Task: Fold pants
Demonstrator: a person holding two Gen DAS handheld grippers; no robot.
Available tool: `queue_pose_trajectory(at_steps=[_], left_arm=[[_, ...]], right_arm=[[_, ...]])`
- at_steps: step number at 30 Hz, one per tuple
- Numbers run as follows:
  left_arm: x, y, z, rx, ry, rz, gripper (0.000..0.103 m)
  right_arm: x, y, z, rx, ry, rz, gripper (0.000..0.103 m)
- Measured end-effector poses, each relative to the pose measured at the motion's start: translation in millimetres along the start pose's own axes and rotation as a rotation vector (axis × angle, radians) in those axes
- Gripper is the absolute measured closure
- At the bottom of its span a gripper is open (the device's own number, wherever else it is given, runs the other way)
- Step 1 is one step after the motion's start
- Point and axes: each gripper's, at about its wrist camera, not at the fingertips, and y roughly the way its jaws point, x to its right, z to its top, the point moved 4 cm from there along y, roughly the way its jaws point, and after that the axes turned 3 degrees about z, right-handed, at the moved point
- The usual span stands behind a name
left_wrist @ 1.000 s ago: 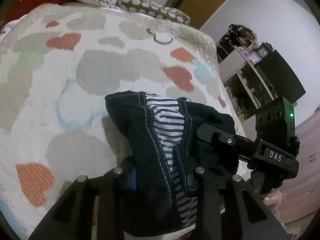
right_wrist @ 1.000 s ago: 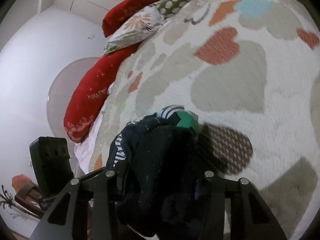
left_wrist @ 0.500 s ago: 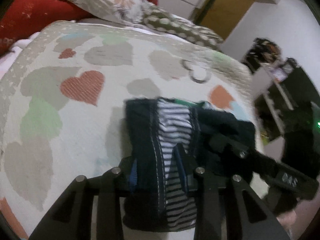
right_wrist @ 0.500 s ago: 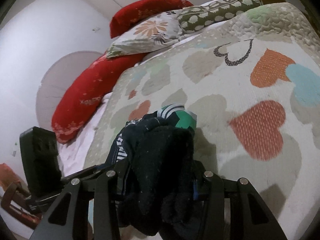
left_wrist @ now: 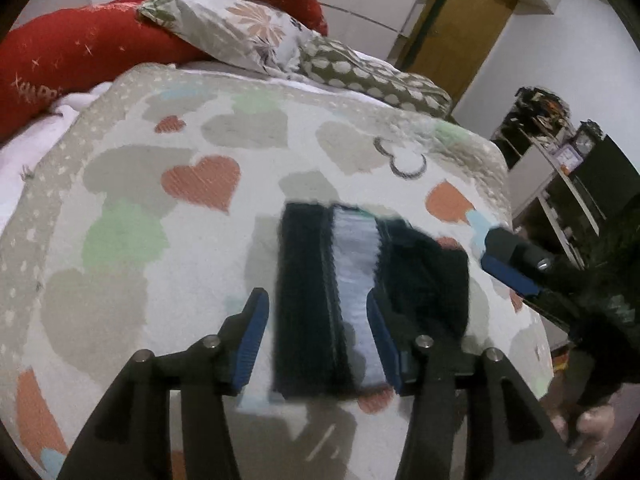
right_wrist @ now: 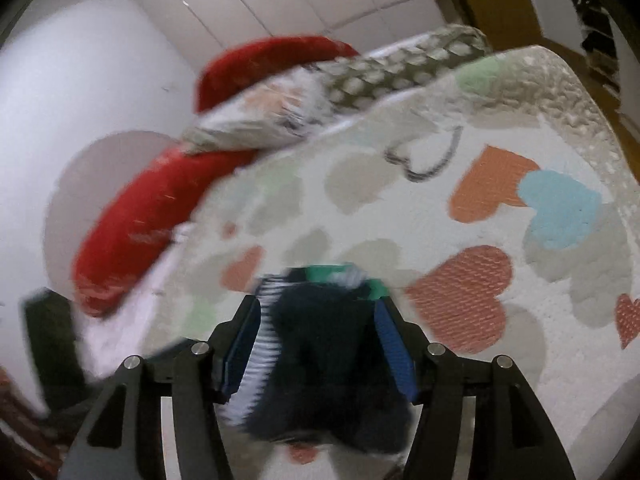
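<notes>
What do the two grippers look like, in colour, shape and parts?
The left gripper has black angular fingers with round silver bolts and ribbed blue pads on the inner faces. The right gripper is the same design: black fingers, silver bolts, blue pads. From the left wrist view, its black body shows at the right edge. No cables or sleeves are visible.

Bed w/ a white quilt (left_wrist: 132,280) printed w/ grey, orange, green & blue hearts, seen in both wrist views. Folded dark pants (left_wrist: 360,300) w/ striped white lining lie on the quilt near its front edge. At the far end: long red cushion (left_wrist: 72,64), floral pillow (left_wrist: 240,32) & olive dotted pillow (left_wrist: 360,76), touching each other.
</notes>
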Motion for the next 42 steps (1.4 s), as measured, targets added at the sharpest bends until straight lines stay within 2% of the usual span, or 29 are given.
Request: queue_pose_trajectory(at_steps=[3,5,6,8,10,12,16,19,21,23,26,27,29,31,33,37,42], left_arm=[[2,19,-22,-0.057,0.001,0.0,0.053],[-1,35,-34,-0.099,-0.015,0.012,0.053],[-3,39,-38,-0.106,-0.025,0.012,0.052],[-4,40,-39,-0.096,-0.031,0.008,0.039],[-3,37,-38,-0.092,-0.036,-0.001,0.037],[-2,29,-38,-0.081,-0.031,0.004,0.037],[1,2,-42,-0.024,-0.007,0.042,0.034],[2,-32,-50,0.077,0.011,0.107,0.026],[2,-60,-57,0.174,0.032,0.18,0.025],[2,-86,-64,0.27,0.053,0.258,0.02],[4,-122,-75,0.397,0.065,0.322,0.01],[4,-131,-77,0.425,0.065,0.332,0.008],[9,-159,-87,0.54,0.057,0.351,0.0],[11,-184,-97,0.63,0.052,0.356,0.0],[16,-202,-103,0.679,0.063,0.362,0.0],[31,-219,-107,0.64,0.125,0.324,0.0],[38,-213,-118,0.551,0.127,0.28,0.0]], right_arm=[[-14,-1,-16,-0.046,0.03,0.135,0.039],[-18,9,-31,-0.086,0.049,0.172,0.039],[-16,16,-36,-0.101,0.062,0.165,0.039],[-2,29,-44,-0.118,0.095,0.109,0.039],[15,39,-49,-0.12,0.141,0.077,0.039],[22,39,-49,-0.112,0.17,0.094,0.039],[5,18,-46,-0.074,0.123,0.089,0.038],[-1,-1,-53,-0.043,0.098,0.074,0.036],[-3,-13,-64,-0.029,0.089,0.054,0.036],[-2,-29,-79,-0.013,0.071,0.003,0.036],[0,-47,-100,0.002,0.043,-0.072,0.036],[1,-54,-110,0.003,0.038,-0.104,0.036],[5,-66,-124,0.009,0.034,-0.136,0.036],[4,-77,-139,0.016,0.026,-0.175,0.036],[2,-85,-151,0.02,0.019,-0.2,0.036],[-8,-93,-162,0.02,-0.024,-0.23,0.036],[-22,-103,-172,0.024,-0.081,-0.269,0.034]])
